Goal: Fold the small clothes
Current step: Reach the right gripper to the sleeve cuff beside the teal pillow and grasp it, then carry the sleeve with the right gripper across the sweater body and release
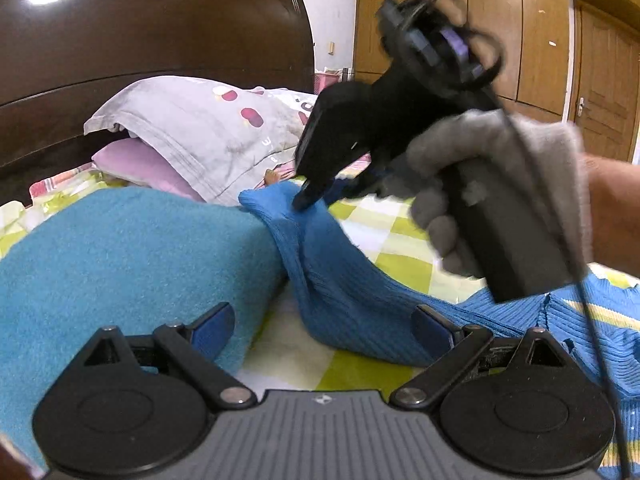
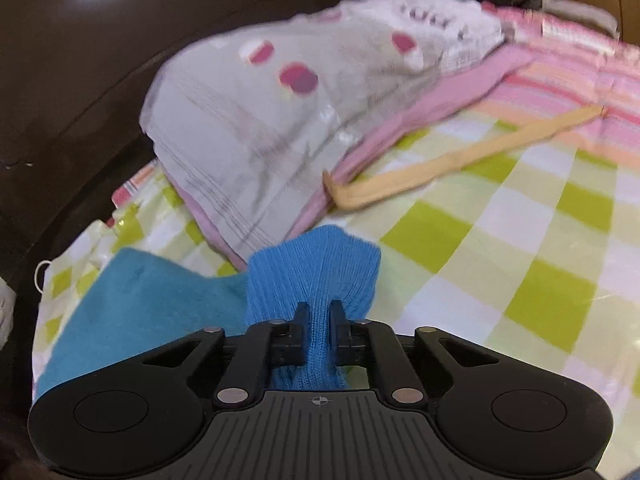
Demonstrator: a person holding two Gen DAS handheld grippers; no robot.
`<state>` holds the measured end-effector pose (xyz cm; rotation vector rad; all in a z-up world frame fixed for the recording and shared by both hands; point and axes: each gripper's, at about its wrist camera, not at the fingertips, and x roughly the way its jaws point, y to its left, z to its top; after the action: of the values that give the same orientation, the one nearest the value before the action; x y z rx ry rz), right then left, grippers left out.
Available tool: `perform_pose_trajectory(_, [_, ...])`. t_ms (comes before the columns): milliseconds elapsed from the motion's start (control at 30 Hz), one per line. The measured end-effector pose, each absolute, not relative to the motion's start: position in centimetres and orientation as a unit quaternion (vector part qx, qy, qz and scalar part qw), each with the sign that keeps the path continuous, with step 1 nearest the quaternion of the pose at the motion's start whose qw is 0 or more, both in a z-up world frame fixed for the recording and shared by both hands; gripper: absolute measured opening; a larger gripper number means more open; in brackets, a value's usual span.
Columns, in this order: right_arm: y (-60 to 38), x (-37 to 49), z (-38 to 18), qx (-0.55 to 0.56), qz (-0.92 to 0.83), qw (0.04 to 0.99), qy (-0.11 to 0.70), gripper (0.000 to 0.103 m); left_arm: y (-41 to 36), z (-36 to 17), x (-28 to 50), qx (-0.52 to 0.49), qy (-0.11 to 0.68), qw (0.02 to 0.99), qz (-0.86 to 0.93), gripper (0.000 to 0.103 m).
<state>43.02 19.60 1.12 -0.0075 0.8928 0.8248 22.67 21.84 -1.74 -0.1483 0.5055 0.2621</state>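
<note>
A blue ribbed knit sweater (image 1: 352, 300) lies on the checked bedsheet (image 1: 384, 236). My right gripper (image 2: 319, 312) is shut on the end of its blue sleeve (image 2: 316, 268) and holds it raised above the bed; the same gripper shows in the left wrist view (image 1: 308, 196), held by a gloved hand (image 1: 496, 184). My left gripper (image 1: 324, 324) is open and empty, low over the sheet, with the lifted sleeve against its right finger (image 1: 432, 328). A teal towel-like cloth (image 1: 120, 264) lies to the left and also shows in the right wrist view (image 2: 140, 312).
A grey pillow with pink spots (image 1: 208, 128) on a pink one (image 1: 148, 168) leans against the dark wooden headboard (image 1: 152, 28). A tan strip of fabric (image 2: 452, 160) lies on the green and white sheet (image 2: 520, 264). Wooden wardrobes (image 1: 500, 28) stand at the back right.
</note>
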Motion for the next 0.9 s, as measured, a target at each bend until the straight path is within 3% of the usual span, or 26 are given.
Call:
perform_pose_trajectory(500, [-1.1,34.0,14.2,0.130,0.274,0.911,0.281,0.007,19.2,0.1,21.2,-0.065,0.205,0.972,0.089,0.100])
perform_pose_trajectory(733, [-11.4,27.9,15.5,0.183,0.187,0.936,0.236,0.007,16.2,0.6,20.4,-0.035,0.194,0.979,0.052,0.101])
perform_pose_trajectory(900, [-16.3,24.2,11.6,0.170,0.110,0.948,0.247,0.008,13.5,0.4,20.2,0.006,0.195,0.981,0.021,0.101])
